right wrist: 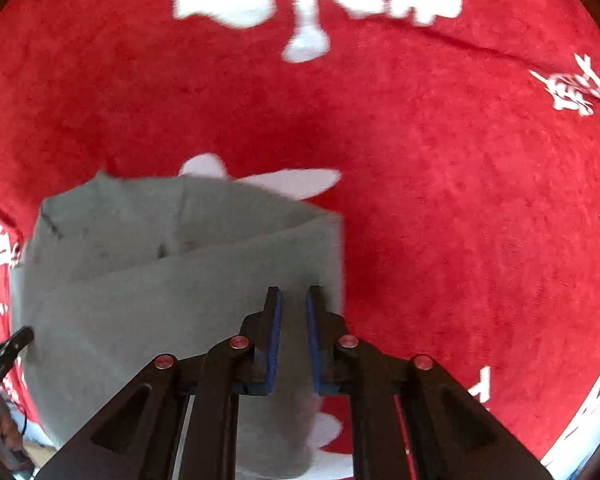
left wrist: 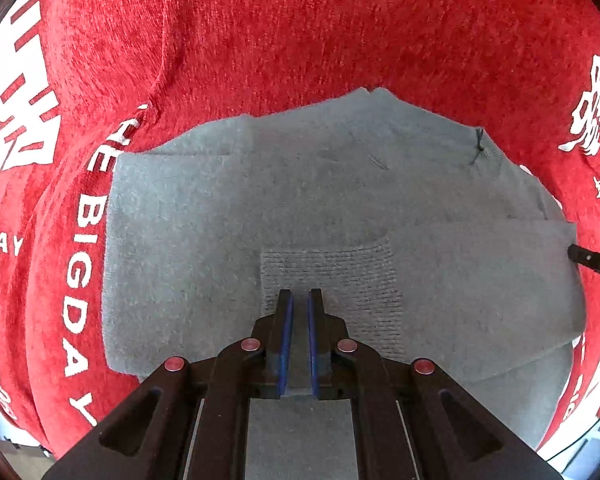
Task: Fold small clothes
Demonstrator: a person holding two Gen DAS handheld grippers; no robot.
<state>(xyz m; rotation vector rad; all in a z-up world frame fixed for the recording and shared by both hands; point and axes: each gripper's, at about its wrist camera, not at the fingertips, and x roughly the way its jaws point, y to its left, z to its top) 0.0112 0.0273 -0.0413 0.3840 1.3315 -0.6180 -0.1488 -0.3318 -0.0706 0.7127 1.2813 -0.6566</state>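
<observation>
A small grey knitted garment (left wrist: 300, 200) lies partly folded on a red cloth. A ribbed cuff or hem (left wrist: 332, 276) lies on top near its front. My left gripper (left wrist: 300, 300) hovers over that ribbed part, its blue-padded jaws a narrow gap apart, with nothing between them. In the right wrist view the same garment (right wrist: 160, 280) has a folded layer across it. My right gripper (right wrist: 292, 300) is over the garment's right edge, jaws slightly apart, nothing held. The right gripper's tip shows at the left wrist view's right edge (left wrist: 592, 260).
The red plush cloth (left wrist: 300, 32) with white lettering covers the whole surface around the garment; it also fills the right wrist view (right wrist: 460, 200). The left gripper's tip (right wrist: 8, 348) shows at the left edge of the right wrist view.
</observation>
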